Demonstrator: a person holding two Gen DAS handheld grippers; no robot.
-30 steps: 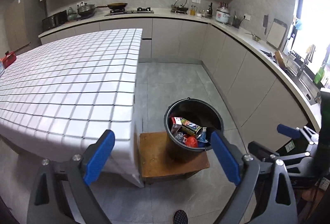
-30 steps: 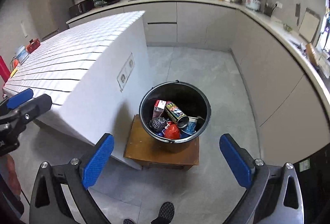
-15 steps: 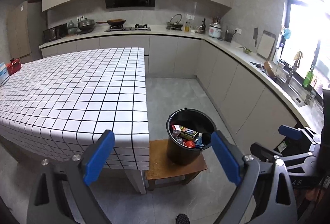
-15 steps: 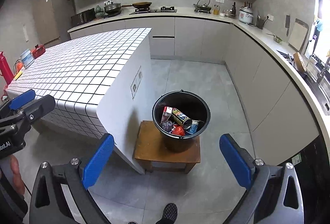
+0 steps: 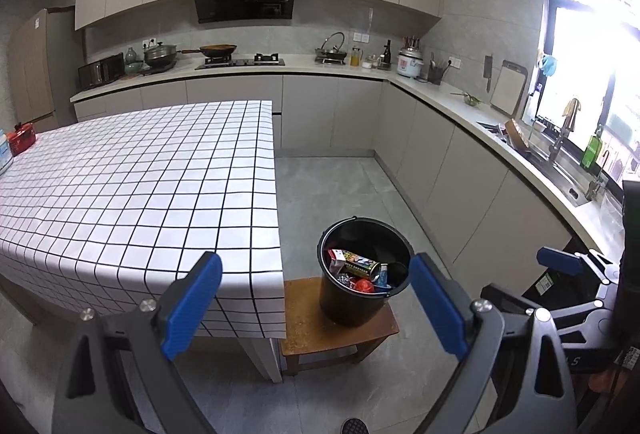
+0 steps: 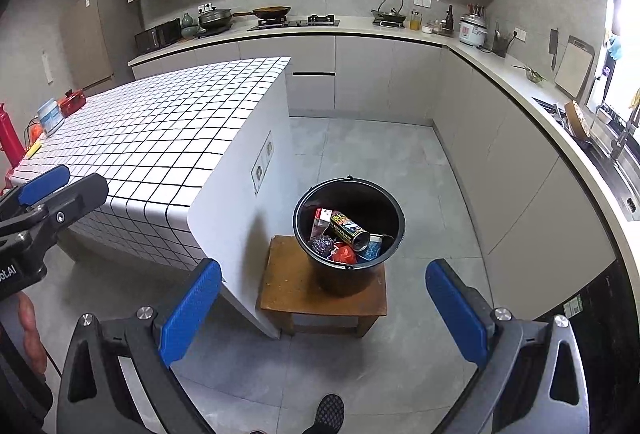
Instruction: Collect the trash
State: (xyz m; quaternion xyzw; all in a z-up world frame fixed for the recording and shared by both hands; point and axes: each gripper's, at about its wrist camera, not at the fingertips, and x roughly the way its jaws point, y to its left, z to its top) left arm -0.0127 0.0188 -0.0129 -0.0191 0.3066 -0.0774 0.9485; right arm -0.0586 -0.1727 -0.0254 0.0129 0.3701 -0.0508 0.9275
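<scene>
Trash (image 6: 346, 240) sits in the black bucket (image 6: 348, 278) on a wooden stool (image 6: 280, 288), right of the checked table (image 6: 160, 138). Left gripper (image 5: 316, 304) and right gripper (image 6: 324, 308) hang released and empty above; nothing stands between.

1. The left gripper (image 5: 316, 304), grey-framed with blue rubber pads, has its jaws spread wide, nothing between them, and tilts downward.
2. The right gripper (image 6: 324, 314), of the same build, likewise stands wide apart and empty.
3. A hand (image 6: 32, 330) grips the left gripper's handle.
</scene>
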